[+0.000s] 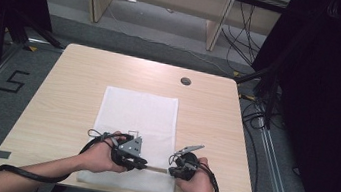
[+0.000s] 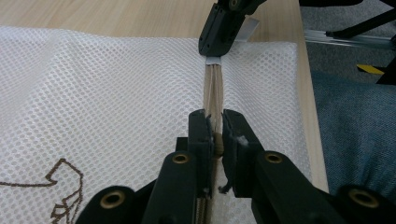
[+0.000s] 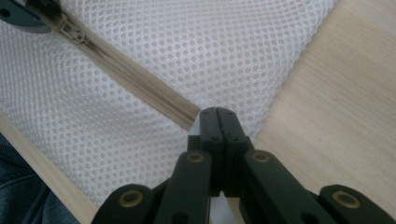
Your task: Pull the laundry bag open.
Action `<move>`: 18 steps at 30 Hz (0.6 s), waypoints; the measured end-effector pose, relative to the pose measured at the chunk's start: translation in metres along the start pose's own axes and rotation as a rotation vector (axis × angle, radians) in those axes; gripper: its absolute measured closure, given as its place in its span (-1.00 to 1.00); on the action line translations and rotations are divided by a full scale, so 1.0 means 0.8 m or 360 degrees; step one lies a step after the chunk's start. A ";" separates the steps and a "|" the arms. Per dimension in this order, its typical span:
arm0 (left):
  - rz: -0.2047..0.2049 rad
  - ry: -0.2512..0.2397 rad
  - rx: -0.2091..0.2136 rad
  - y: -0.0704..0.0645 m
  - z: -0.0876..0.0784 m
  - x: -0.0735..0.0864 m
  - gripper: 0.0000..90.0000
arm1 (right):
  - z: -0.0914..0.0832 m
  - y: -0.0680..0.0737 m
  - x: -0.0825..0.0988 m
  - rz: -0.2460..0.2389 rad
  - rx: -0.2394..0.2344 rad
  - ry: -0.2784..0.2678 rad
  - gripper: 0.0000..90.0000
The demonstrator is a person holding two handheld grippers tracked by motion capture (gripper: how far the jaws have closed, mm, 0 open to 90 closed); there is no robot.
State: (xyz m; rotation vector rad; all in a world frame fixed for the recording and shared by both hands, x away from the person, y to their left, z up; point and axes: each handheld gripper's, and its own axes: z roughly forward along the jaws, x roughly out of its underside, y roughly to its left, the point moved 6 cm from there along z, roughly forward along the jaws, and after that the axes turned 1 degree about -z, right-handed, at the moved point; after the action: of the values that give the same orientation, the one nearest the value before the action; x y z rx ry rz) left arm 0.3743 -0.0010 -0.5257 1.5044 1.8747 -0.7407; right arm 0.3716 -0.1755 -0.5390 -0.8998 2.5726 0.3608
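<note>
A white mesh bag (image 1: 138, 116) lies flat on the wooden table (image 1: 68, 91). Its beige zipper (image 1: 156, 169) runs along the bag's near edge. My left gripper (image 1: 144, 164) is shut on the zipper pull (image 2: 217, 143), which sits pinched between the jaws in the left gripper view (image 2: 215, 122). The closed zipper (image 2: 214, 86) stretches ahead to my right gripper (image 2: 223, 32). In the right gripper view my right gripper (image 3: 217, 115) is shut on the bag's mesh corner, just past the zipper's end (image 3: 184, 114). In the high view the right gripper (image 1: 171, 171) faces the left one.
The bag's near edge lies close to the table's front edge (image 1: 120, 191). A round cable hole (image 1: 185, 81) sits at the table's back right. A brown stitched logo (image 2: 60, 186) marks the mesh. Black stands and cables (image 1: 265, 89) crowd the floor at the right.
</note>
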 end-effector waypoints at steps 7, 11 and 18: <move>-0.0003 -0.0003 0.0002 0.000 -0.003 -0.001 0.82 | 0.000 -0.001 -0.001 -0.0034 0.0005 -0.0018 1.00; -0.0007 0.0000 -0.0001 0.001 -0.005 0.002 0.82 | 0.000 -0.001 -0.001 -0.0035 0.0002 -0.0017 1.00; 0.0001 -0.0012 -0.0005 0.002 -0.009 0.002 0.82 | 0.000 -0.001 0.000 -0.0039 0.0004 -0.0016 1.00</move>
State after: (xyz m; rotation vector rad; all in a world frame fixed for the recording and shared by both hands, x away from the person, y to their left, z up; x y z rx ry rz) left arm 0.3750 0.0058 -0.5228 1.4980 1.8689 -0.7415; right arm 0.3726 -0.1759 -0.5392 -0.9257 2.5501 0.3542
